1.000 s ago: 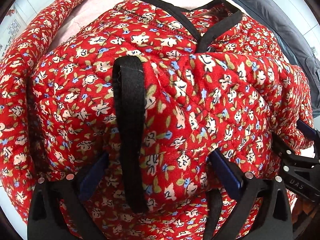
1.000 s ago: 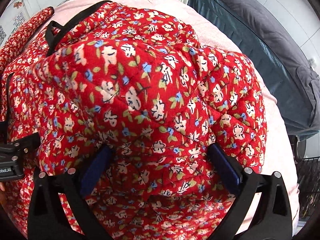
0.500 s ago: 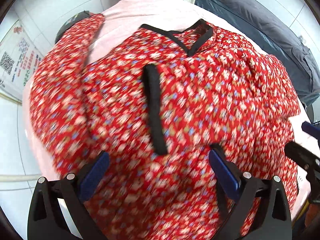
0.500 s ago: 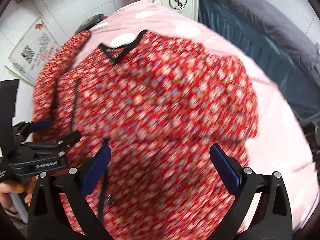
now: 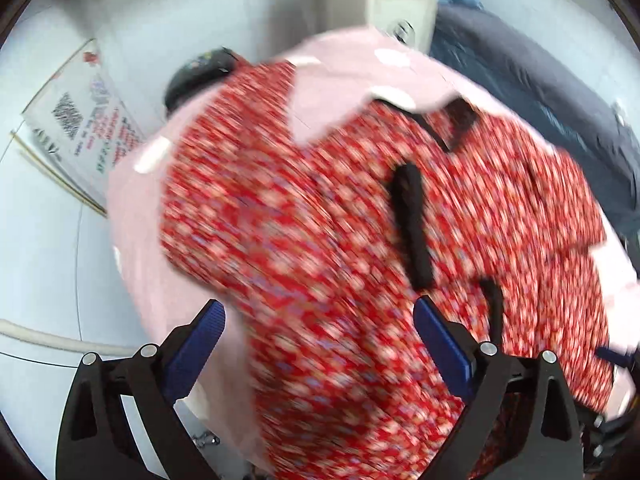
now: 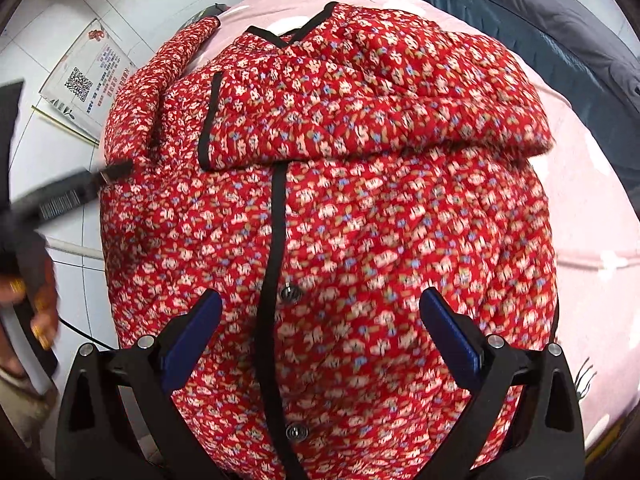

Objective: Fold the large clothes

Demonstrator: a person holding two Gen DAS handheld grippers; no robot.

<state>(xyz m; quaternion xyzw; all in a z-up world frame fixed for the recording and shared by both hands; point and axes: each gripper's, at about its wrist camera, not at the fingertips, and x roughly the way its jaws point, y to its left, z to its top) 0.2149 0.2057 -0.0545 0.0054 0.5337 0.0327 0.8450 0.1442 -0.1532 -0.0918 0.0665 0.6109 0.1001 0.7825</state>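
Your right gripper (image 6: 320, 344) is spread wide and holds nothing; the jacket (image 6: 360, 220) lies under it, with the black placket (image 6: 276, 240) and two buttons running between its fingers (image 6: 192, 340). Ahead of them, one sleeve (image 6: 380, 100) is folded across the chest, its black cuff on the left. Your left gripper (image 5: 318, 344) is also wide open and empty, over the jacket's left edge, though its view is blurred. Beyond it the other sleeve (image 5: 240, 112) stretches away over the pink sheet (image 5: 336, 68). Farther right lies a grey cover (image 5: 560, 92); a leaflet (image 6: 84, 80) sits on the tiled floor to the left.
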